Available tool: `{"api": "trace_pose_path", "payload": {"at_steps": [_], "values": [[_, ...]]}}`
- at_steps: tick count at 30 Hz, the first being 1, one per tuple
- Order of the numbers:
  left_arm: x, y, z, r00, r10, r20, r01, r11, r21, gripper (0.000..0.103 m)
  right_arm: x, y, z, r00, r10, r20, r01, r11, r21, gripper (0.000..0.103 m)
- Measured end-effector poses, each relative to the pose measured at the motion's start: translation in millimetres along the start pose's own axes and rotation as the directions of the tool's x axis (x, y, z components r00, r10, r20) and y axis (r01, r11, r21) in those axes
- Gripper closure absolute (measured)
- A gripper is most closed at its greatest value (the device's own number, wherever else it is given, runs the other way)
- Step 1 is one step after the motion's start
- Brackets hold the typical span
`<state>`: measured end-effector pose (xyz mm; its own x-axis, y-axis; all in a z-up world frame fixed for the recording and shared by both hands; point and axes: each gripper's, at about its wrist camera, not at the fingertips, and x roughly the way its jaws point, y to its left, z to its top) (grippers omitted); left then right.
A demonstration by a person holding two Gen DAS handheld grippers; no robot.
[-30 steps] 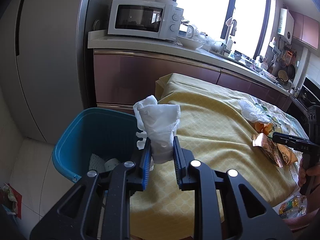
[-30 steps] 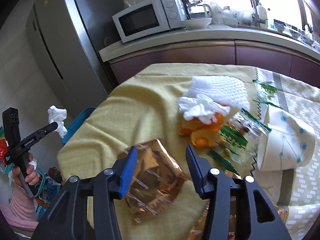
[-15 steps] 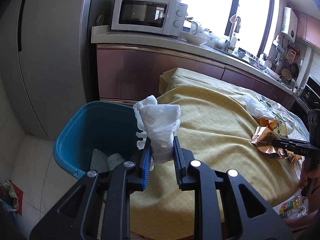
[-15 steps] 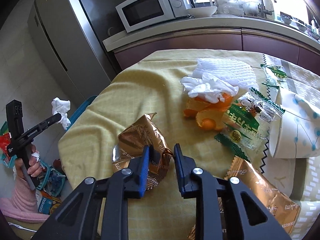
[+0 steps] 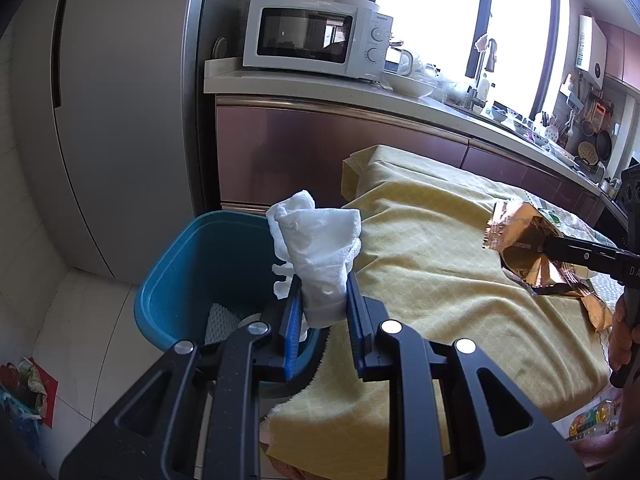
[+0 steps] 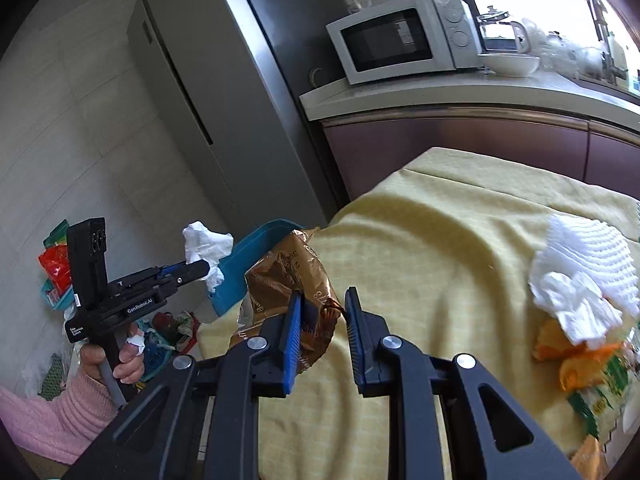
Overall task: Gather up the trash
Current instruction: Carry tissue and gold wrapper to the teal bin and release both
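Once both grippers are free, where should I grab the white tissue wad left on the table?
Pinch the white tissue wad at its raised, crumpled middle, coming down from above on the bare-cloth side of the yellow tablecloth. Foam netting crowds its far side, orange peel its near side.

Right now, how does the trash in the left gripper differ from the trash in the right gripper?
The tissue is white, soft paper; the wrapper is shiny gold-brown foil with print. The left gripper holds the tissue beside the blue bin; the right gripper holds the wrapper over the yellow tablecloth. Both are crumpled and gripped.

Crumpled tissue [image 5: 316,256], gold wrapper [image 6: 296,280], both aloft
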<state>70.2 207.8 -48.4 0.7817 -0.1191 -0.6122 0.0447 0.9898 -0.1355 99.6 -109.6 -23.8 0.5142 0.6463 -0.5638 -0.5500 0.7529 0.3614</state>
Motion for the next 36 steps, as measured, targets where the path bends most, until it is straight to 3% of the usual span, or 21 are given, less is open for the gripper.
{"api": "trace_pose_path", "payload": {"at_steps": [11, 29, 36], "values": [[10, 27, 5, 0.998, 0.061, -0.009, -0.062, 0.997, -0.038, 0.082, 64, 37, 31, 0.997, 0.054, -0.056, -0.058, 0.995, -0.077, 0.083], [60, 72, 7, 0.988, 0.120, -0.100, -0.129, 0.987, -0.093, 0.082, 153, 74, 48, 0.982, 0.015, -0.190, -0.040, 0.990, -0.132, 0.081], [81, 95, 1, 0.985, 0.096, -0.142, -0.121, 0.976, -0.181, 0.074, 187, 81, 53, 0.970, -0.003, -0.242, -0.025, 0.993, -0.115, 0.073]]}}
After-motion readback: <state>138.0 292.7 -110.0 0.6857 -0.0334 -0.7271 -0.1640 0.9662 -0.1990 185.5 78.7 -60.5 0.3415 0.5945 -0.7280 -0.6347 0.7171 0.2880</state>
